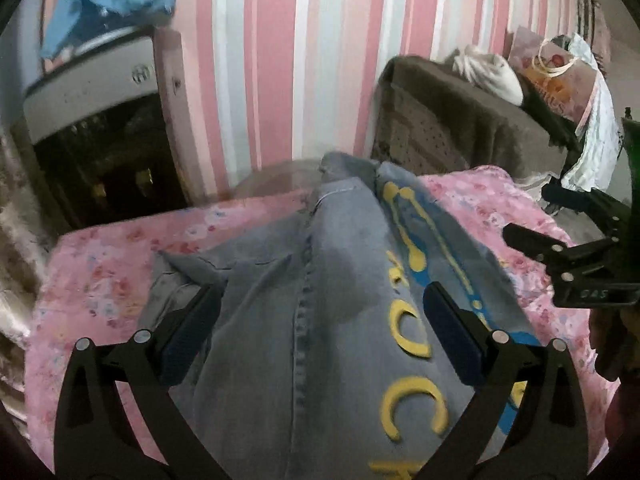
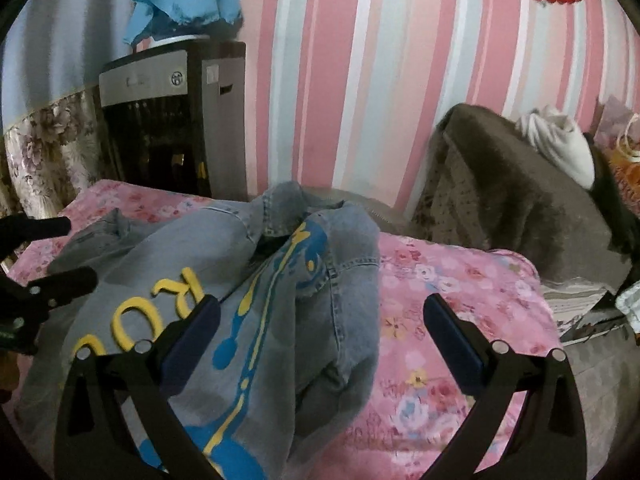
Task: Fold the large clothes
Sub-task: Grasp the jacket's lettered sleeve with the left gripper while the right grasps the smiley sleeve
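A grey-blue denim jacket (image 1: 320,300) with yellow letters and blue and yellow print lies bunched on a pink floral bedsheet (image 1: 92,276). My left gripper (image 1: 320,312) is open above the jacket, its pads either side of a seam, holding nothing. My right gripper (image 2: 320,320) is open over the jacket's (image 2: 248,288) right folded edge, empty. The right gripper also shows at the right edge of the left wrist view (image 1: 568,256), and the left gripper at the left edge of the right wrist view (image 2: 44,256).
A pink, white and grey striped wall (image 2: 360,80) stands behind the bed. A dark appliance (image 2: 168,120) with a blue cloth (image 2: 184,0) on top stands at the back left. A brown covered seat (image 2: 520,192) with white clothes (image 2: 560,144) and bags is at the right.
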Tool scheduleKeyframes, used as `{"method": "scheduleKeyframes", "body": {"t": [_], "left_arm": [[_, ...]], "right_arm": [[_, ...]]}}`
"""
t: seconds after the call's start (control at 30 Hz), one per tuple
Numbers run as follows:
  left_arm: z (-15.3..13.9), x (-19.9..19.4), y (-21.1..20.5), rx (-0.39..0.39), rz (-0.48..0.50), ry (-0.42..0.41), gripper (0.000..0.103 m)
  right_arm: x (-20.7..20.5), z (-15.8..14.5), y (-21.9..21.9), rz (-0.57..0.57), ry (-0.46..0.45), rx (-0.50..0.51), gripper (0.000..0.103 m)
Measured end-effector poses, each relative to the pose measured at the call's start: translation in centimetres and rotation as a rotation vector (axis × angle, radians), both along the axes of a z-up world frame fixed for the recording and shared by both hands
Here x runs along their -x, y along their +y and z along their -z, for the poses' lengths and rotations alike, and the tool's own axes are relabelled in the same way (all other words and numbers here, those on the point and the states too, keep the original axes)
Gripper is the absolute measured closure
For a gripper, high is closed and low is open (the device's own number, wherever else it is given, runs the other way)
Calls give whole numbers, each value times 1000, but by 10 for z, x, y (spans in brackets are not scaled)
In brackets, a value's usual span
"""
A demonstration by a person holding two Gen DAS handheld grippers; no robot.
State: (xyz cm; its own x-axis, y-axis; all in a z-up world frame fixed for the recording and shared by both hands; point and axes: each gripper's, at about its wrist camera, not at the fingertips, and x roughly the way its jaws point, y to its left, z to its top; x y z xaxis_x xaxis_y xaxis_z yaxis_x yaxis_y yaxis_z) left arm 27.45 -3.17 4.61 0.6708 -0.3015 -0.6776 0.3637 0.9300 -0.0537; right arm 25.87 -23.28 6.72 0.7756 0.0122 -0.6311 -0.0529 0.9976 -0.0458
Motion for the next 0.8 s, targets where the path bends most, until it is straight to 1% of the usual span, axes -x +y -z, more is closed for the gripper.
{"method": "scheduleKeyframes", "body": {"t": [0.03, 0.13, 0.17, 0.2, 0.23, 0.27, 0.3, 0.33, 0.37, 0.4, 0.43, 0.47, 0.5, 0.57, 0.63, 0.7, 0.73, 0.77, 0.8], "left_arm": [[7, -9, 0, 3, 5, 18, 3], [21, -19, 0, 6, 32, 35, 3], [26, -21, 0, 6, 41, 43, 3], [30, -22, 0, 8, 49, 49, 3], [34, -23, 0, 11, 59, 58, 3], [37, -24, 0, 9, 68, 62, 4], [41, -24, -2, 2, 80, 61, 8], [42, -24, -3, -2, 90, 61, 11], [44, -23, -5, -5, 98, 63, 18], [46, -23, -7, -7, 107, 66, 28], [48, -23, -9, -11, 120, 73, 34], [50, -23, -11, -20, 130, 77, 48], [53, -24, -13, -37, 141, 80, 60], [56, -24, -17, -66, 159, 86, 70], [56, -23, -17, -77, 165, 87, 76], [55, -25, -16, -79, 168, 95, 89], [55, -27, -14, -80, 167, 102, 90], [54, -28, -14, -82, 168, 108, 94], [53, -29, -13, -85, 170, 111, 95]], "right_arm": [[-4, 5, 0, -14, 8, 1, 2], [-11, 17, 1, -38, 24, 10, 4], [-11, 21, 2, -52, 29, 8, 12], [-14, 25, 3, -67, 40, 3, 16], [-16, 31, 4, -84, 62, -4, 24], [-17, 37, 4, -97, 80, -7, 28], [-19, 43, 6, -113, 99, -7, 30], [-20, 48, 7, -125, 112, -2, 37], [-20, 51, 8, -131, 119, -1, 45], [-21, 55, 8, -139, 131, -8, 51], [-22, 59, 8, -153, 151, -29, 62], [-22, 62, 9, -162, 163, -44, 70], [-23, 64, 9, -168, 173, -52, 73], [-23, 69, 11, -186, 193, -61, 84], [-22, 71, 13, -193, 201, -51, 90], [-21, 70, 13, -193, 193, -48, 94], [-20, 68, 13, -194, 186, -44, 98], [-19, 66, 13, -195, 178, -37, 101], [-19, 65, 12, -196, 177, -31, 101]]}}
